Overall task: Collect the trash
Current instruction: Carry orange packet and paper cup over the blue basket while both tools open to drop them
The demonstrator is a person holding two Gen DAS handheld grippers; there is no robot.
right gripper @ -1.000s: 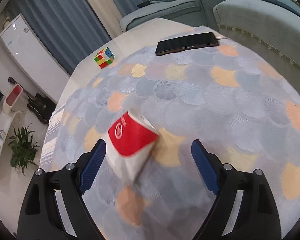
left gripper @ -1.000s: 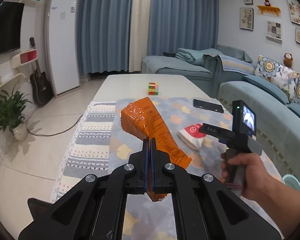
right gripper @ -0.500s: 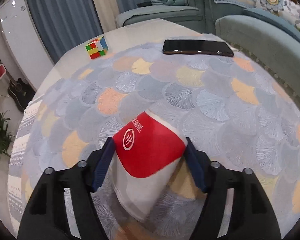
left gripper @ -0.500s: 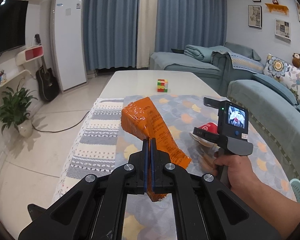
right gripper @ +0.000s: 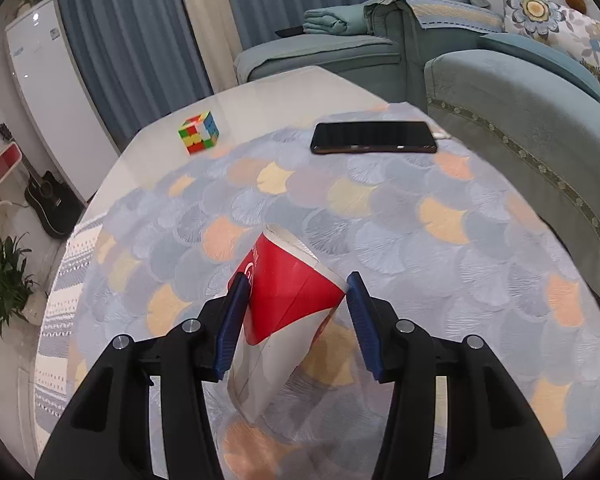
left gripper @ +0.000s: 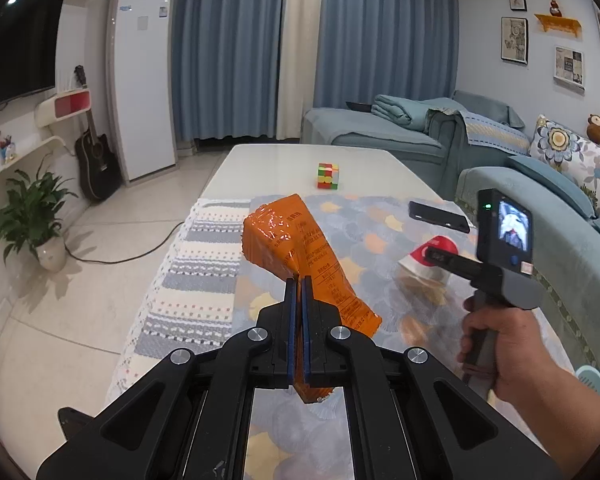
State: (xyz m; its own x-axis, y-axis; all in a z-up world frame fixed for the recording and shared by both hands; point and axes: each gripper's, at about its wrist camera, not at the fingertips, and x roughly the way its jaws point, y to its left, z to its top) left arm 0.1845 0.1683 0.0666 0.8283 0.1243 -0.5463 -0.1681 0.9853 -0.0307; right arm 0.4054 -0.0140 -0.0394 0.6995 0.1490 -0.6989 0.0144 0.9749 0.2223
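Left hand-held gripper [left gripper: 298, 292] tilted down, pinching wrapper [left gripper: 296, 248] | right hand-held gripper [right gripper: 296, 308] closing on cup [right gripper: 288, 300], earlier spread wide.

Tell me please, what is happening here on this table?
A person is collecting trash with a handheld gripper in each hand. The left gripper is shut on an orange plastic wrapper and holds it up above the table. The right gripper is closing its jaws around a crushed red and white paper cup; both pads already touch the cup's sides. A phone and a puzzle cube lie farther back on the table, untouched.
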